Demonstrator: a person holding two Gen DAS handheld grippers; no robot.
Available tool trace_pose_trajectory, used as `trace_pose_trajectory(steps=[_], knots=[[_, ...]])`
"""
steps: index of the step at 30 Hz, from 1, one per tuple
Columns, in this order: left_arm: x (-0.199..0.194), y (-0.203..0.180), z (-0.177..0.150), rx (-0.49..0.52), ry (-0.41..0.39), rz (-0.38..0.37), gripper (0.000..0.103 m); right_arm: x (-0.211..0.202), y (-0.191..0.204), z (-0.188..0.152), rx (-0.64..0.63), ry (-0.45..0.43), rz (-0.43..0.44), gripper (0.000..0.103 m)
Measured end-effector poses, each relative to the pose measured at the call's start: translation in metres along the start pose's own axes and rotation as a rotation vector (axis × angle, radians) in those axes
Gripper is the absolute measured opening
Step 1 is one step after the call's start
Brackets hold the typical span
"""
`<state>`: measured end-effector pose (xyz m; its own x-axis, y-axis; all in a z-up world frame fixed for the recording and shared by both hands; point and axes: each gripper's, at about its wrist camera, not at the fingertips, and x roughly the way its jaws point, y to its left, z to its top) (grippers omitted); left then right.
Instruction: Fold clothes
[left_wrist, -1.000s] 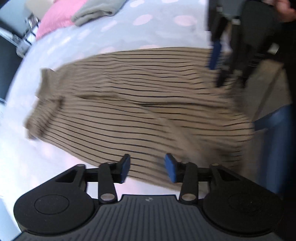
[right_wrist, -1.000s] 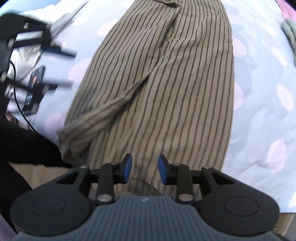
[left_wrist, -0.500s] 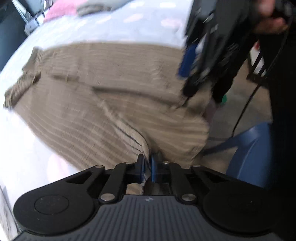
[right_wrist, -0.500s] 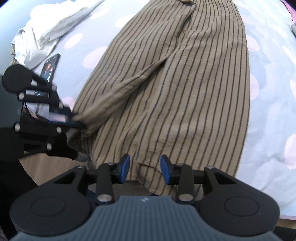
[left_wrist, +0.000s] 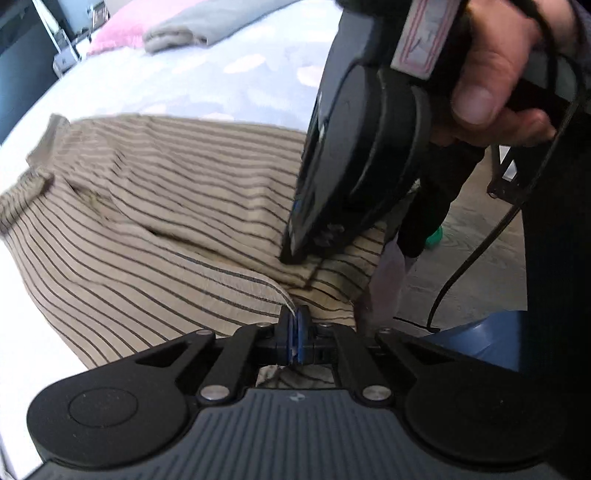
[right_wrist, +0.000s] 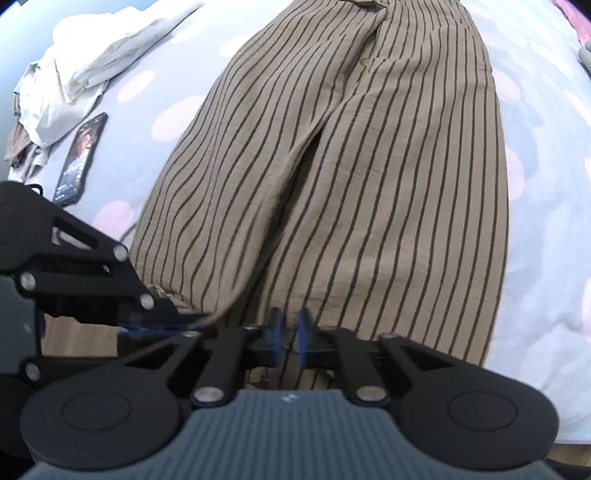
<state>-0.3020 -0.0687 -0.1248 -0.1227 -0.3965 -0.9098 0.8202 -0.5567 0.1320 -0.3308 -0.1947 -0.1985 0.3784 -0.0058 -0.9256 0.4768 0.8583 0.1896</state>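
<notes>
Tan trousers with dark stripes (left_wrist: 147, 229) lie lengthwise on the dotted bed sheet (left_wrist: 184, 81), with their leg ends at the near edge. My left gripper (left_wrist: 295, 328) is shut on the hem of one leg, and a fold of cloth rises from its pads. In the right wrist view the trousers (right_wrist: 351, 184) stretch away from my right gripper (right_wrist: 290, 332), whose blue pads pinch the hem of the other leg. The left gripper (right_wrist: 166, 325) sits close beside it on the left. A hand (left_wrist: 491, 74) holds the right gripper's body above the cloth.
A phone (right_wrist: 79, 158) and a heap of white clothes (right_wrist: 74, 81) lie on the bed to the left of the trousers. A pink pillow (left_wrist: 136, 22) and a folded grey garment (left_wrist: 207, 22) sit at the far end. A blue seat (left_wrist: 480, 339) and a cable lie on the floor.
The left gripper closed on one leg's hem and holds it. The right gripper moved in to the other hem and its fingers went from open to closed on the cloth.
</notes>
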Motion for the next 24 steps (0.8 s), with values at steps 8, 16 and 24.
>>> trace_pose_trajectory(steps=[8,16,24], knots=[[0.023,-0.008,0.000,-0.082,0.025,-0.073,0.004,0.003,-0.002,-0.007,0.022,0.064,0.037,0.000],[-0.033,0.019,-0.015,-0.244,-0.089,-0.143,0.032,-0.009,-0.013,-0.012,0.058,0.065,0.037,0.008],[-0.057,0.085,-0.052,-0.529,0.010,-0.062,0.046,-0.016,-0.043,0.001,0.128,0.111,-0.031,0.023]])
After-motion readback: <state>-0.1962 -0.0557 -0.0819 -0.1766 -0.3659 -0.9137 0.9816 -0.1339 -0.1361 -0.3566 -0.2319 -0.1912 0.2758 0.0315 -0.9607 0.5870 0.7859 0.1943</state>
